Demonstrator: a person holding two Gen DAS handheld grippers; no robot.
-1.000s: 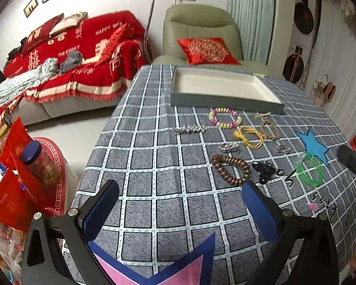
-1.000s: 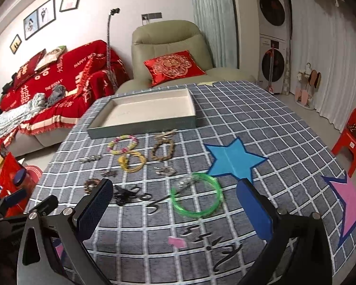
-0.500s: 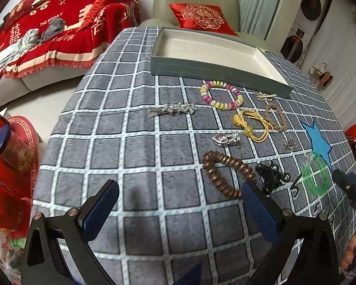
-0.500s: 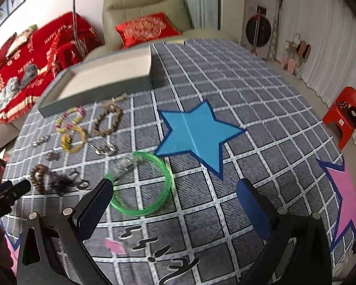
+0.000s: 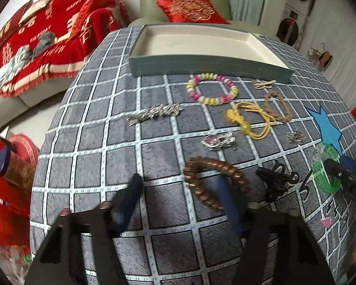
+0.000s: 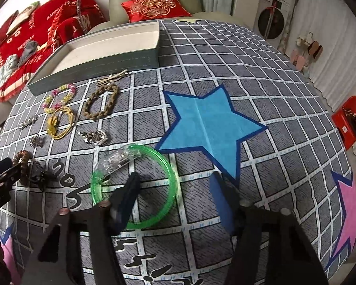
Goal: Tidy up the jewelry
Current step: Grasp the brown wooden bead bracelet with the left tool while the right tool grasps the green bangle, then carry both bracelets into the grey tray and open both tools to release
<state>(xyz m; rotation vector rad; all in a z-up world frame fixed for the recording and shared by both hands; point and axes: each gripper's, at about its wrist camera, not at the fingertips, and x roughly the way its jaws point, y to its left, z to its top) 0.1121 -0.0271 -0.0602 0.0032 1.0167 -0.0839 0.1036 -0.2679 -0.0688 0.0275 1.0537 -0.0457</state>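
Observation:
Jewelry lies scattered on a grey checked tablecloth in front of an empty grey tray [image 5: 208,65] [image 6: 95,63]. My left gripper [image 5: 180,199] is open and low over the cloth; its right finger [image 5: 227,201] stands inside the brown bead bracelet [image 5: 213,180], its left finger outside. My right gripper [image 6: 175,197] is open and low; its left finger [image 6: 127,197] stands inside the green bangle [image 6: 135,185], its right finger outside the ring. A clear plastic piece [image 6: 119,159] rests on the bangle's far rim.
Between the grippers and the tray lie a pink-yellow bead bracelet [image 5: 212,89], a yellow cord [image 5: 249,121], a braided tan bracelet [image 6: 102,104], silver clips [image 5: 154,114] and a black clip [image 5: 273,178]. A blue star [image 6: 208,128] marks the cloth. The table edge drops off at left.
Both grippers moved forward and down toward the cloth and their fingers narrowed. The left now straddles the brown bracelet's rim, the right the green bangle's rim.

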